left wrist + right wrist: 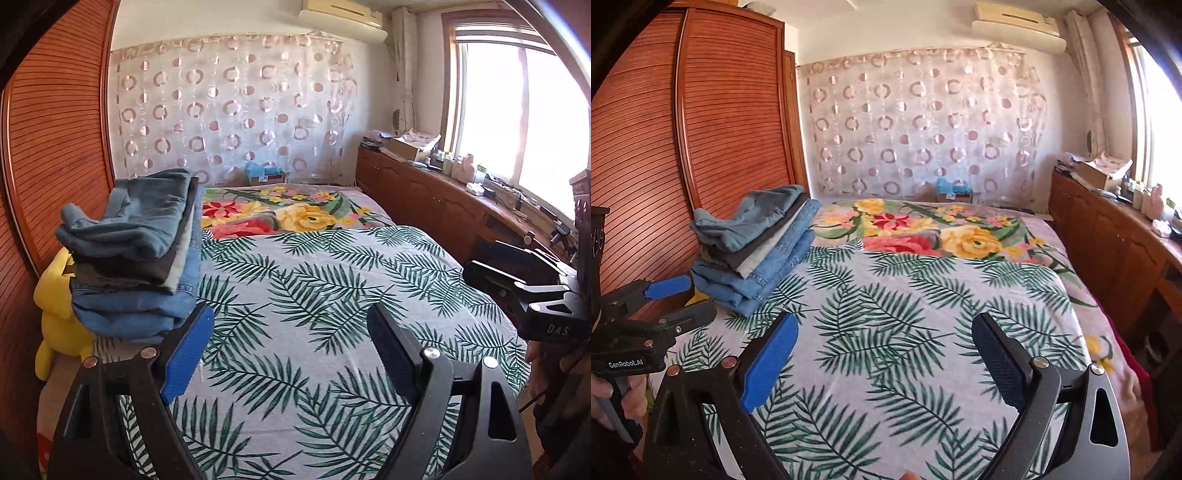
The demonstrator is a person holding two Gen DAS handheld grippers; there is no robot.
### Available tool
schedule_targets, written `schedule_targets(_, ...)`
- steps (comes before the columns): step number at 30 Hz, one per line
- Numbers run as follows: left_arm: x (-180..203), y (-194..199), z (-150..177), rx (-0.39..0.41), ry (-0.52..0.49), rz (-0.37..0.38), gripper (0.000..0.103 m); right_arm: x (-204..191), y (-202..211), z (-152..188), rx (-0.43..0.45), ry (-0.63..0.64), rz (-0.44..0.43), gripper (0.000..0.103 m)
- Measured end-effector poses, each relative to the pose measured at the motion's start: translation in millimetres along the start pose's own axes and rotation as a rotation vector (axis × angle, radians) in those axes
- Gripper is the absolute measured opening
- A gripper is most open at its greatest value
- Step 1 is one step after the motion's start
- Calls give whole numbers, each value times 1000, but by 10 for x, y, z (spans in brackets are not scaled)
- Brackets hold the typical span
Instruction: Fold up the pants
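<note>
A stack of folded blue and grey denim pants (136, 254) lies on the palm-leaf-print bedsheet (314, 295), ahead-left of both open tongs; a yellow plush toy (55, 314) sits behind it.

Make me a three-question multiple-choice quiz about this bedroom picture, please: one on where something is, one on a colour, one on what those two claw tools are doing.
1. Where is the pile of folded pants?
A. On the bed, by the wardrobe
B. On the windowsill
C. On the floor

2. What colour is the plush toy beside the bed?
A. Red
B. Yellow
C. Green

3. How do the left gripper and right gripper stand?
A. Both clamped on pants
B. One holding a pillow
C. Both open, holding nothing

Answers: 1 A, the pile lies on the leaf-print cover beside the slatted doors. 2 B, yellow shows behind the pile. 3 C, only bedcover shows between the fingers.
</note>
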State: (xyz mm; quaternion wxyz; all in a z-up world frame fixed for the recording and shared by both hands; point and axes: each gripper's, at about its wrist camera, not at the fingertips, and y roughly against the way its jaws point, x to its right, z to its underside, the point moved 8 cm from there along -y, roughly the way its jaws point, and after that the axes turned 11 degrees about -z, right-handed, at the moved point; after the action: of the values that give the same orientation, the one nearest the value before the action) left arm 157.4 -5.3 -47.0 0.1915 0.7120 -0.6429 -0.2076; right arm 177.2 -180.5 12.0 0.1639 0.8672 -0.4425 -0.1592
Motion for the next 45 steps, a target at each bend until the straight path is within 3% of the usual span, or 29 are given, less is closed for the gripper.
schedule_targets(8, 177, 160, -155, 24, -15, 8, 85, -6, 237, -8, 46, -35, 54, 97)
schedule_targets(23, 91, 575, -489, 113, 6, -8, 85, -232, 663, -98, 174, -32, 98, 97)
schedule_targets(45, 70, 633, -496, 132, 6, -13, 85, -76, 717, -17, 176, -28, 95, 97)
